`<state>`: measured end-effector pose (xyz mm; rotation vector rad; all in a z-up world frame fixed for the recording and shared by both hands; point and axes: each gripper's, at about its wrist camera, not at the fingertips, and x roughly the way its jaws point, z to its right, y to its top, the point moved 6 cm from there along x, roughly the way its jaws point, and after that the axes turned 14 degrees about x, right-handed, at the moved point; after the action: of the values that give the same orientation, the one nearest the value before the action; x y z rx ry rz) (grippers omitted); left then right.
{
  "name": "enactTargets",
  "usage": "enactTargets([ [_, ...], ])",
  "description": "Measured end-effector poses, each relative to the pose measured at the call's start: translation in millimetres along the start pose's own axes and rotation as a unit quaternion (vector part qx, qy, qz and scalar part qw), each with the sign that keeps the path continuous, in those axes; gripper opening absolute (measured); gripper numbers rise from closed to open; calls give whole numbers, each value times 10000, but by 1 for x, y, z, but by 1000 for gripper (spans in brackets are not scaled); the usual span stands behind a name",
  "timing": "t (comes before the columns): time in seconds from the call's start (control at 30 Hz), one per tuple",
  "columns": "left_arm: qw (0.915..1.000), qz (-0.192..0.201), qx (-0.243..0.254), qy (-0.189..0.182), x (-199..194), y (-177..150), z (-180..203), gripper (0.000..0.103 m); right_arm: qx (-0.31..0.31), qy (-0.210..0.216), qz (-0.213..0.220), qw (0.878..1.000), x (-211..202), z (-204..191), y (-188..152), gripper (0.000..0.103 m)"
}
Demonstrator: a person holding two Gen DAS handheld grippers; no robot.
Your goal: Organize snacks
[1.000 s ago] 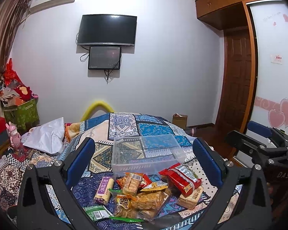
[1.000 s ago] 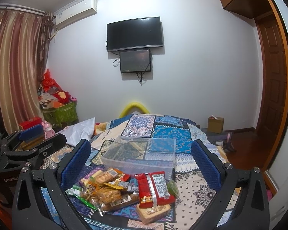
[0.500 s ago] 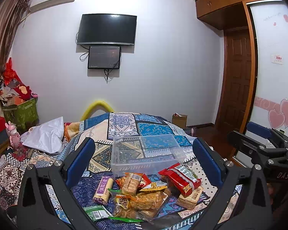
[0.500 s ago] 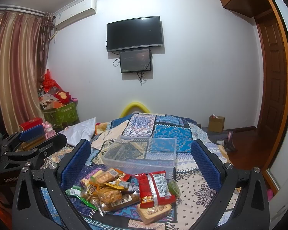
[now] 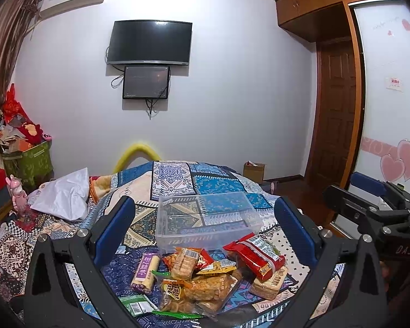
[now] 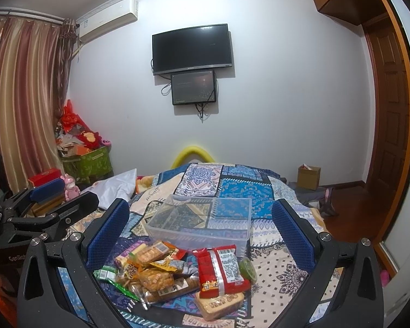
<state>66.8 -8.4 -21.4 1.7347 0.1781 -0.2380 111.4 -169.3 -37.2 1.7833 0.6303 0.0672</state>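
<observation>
Two blue-padded fingers of the left gripper (image 5: 205, 235) stand spread wide, empty, above crinkly snack packets (image 5: 202, 276) heaped at 6 o'clock of a clear plastic box (image 5: 205, 218) on a patchwork quilt (image 5: 172, 180). Right view: the right gripper (image 6: 202, 232) likewise gapes over a glossy red packet (image 6: 221, 270), the box at 12 o'clock.

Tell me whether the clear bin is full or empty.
Empty: the quilt pattern shows through the clear bin; snacks lie outside.

White wall (image 5: 232, 95) — dark television (image 5: 149, 42), wooden door (image 5: 334, 114)
</observation>
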Motion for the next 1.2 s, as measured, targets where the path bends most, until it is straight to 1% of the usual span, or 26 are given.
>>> enactTargets([
  [0.17,10000,-51,-4,-81,6,1,1,103,-2,2,-22,10000,3,2,-1,103],
  [0.37,9994,-217,-160,-219,18,-7,-4,103,-19,-80,-153,9998,13,9,-5,103],
  [0.57,9975,-620,-228,-233,40,-27,-12,103,132,-162,-531,9984,31,24,-20,103],
  [0.87,9911,-1310,-208,-63,78,-71,-26,103,308,-359,-1092,9929,55,48,-47,103],
  [0.93,9881,-1518,-225,-96,89,-83,-27,99,326,-418,-1303,9901,63,52,-55,103],
  [1.0,9840,-1761,-227,-134,101,-96,-28,88,342,-489,-1486,9871,71,57,-62,103],
  [1.13,9782,-2047,-302,-169,116,-115,-33,85,422,-480,-1845,9807,86,63,-76,103],
  [1.2,9748,-2194,-342,-227,123,-124,-35,82,454,-468,-2047,9766,93,65,-85,100],
])
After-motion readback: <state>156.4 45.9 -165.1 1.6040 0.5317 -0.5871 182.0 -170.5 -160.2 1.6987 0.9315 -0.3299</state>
